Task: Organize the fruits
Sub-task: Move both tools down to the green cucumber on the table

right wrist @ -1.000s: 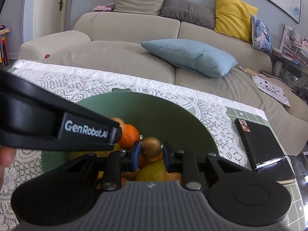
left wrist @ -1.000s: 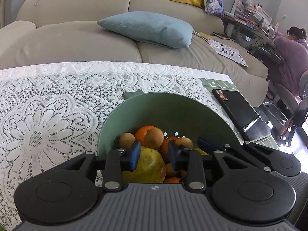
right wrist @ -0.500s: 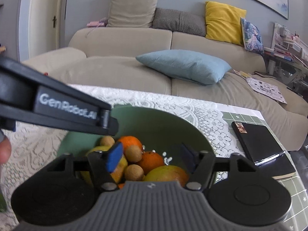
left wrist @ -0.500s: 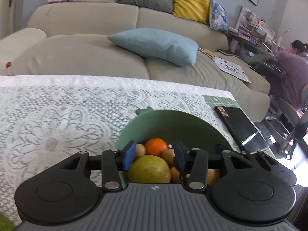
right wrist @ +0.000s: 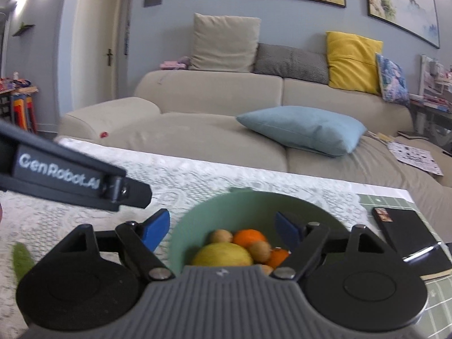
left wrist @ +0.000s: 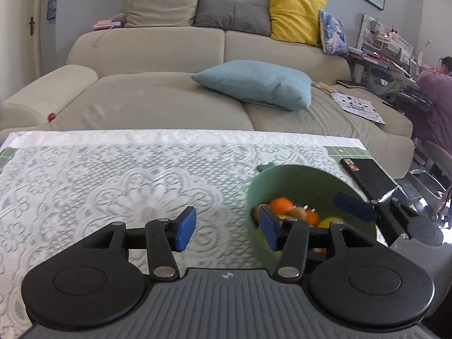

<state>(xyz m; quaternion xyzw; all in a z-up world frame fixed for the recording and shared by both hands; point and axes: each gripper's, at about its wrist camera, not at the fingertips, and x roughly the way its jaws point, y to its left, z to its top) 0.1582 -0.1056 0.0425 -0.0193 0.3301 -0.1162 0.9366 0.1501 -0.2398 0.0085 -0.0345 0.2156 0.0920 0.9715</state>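
A green bowl (left wrist: pixel 296 180) (right wrist: pixel 254 206) stands on the lace cloth at the table's right side. It holds oranges (right wrist: pixel 250 237) (left wrist: pixel 281 204), a yellow-green pear (right wrist: pixel 223 254) and small brown fruits (right wrist: pixel 260 250). My left gripper (left wrist: pixel 227 228) is open and empty, above the cloth just left of the bowl; its right finger overlaps the bowl's rim. My right gripper (right wrist: pixel 220 230) is open and empty, raised over the bowl's near side. The left gripper's arm shows at the left of the right wrist view (right wrist: pixel 70 180).
A white lace cloth (left wrist: pixel 113 175) covers the table. A black notebook (left wrist: pixel 370 178) (right wrist: pixel 406 234) lies to the right of the bowl near the table's edge. A beige sofa (left wrist: pixel 169 96) with a blue cushion stands behind the table. A green object (right wrist: pixel 21 260) lies at the left.
Both grippers opened wide and pulled back and up from the bowl. The left gripper shifted left, so the bowl now sits at its right. The fruits stay in the bowl.
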